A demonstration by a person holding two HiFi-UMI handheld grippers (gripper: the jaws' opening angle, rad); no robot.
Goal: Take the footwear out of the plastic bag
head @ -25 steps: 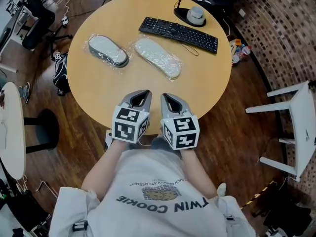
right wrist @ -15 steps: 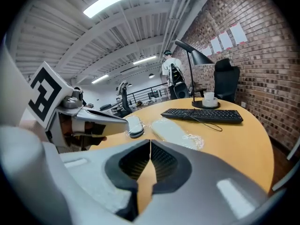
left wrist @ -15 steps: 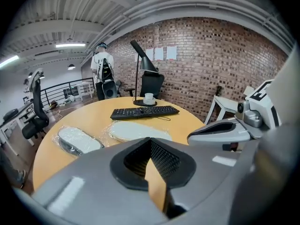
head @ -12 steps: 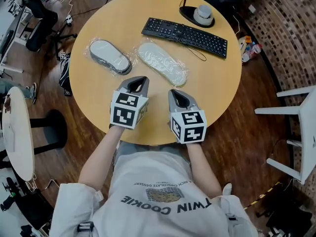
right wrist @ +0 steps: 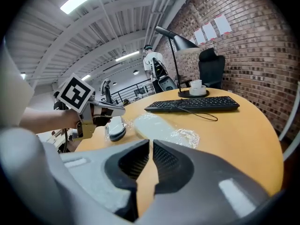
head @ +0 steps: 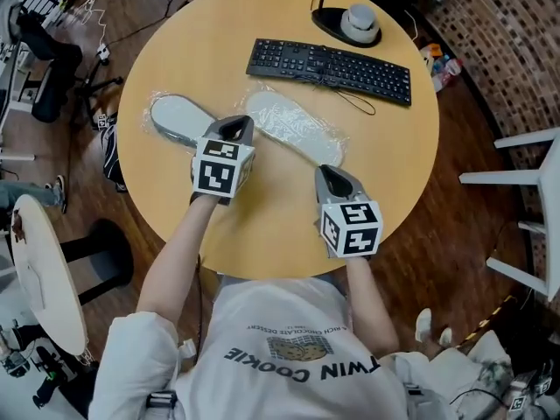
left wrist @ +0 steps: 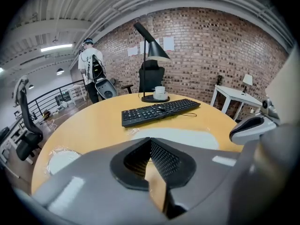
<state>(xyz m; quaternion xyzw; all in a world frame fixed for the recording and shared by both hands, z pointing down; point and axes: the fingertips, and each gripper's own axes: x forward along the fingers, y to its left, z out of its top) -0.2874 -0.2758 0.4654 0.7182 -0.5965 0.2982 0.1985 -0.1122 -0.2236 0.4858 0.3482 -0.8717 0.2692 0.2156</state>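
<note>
A round wooden worktop (head: 262, 226) is standing on a dark plank floor beside a brick wall. A black keyboard (head: 328, 70) is lying across its far side. Two slippers are lying side by side at mid-worktop, each still inside its clear plastic bag: a long pale slipper (head: 293, 127) and a grey-edged slipper (head: 175, 116). The left gripper (head: 234, 122) is reaching in between them, jaws pressed together and empty. The right gripper (head: 325, 170) is pointing at the pale slipper's near end, its jaws opening slightly with nothing between them.
</note>
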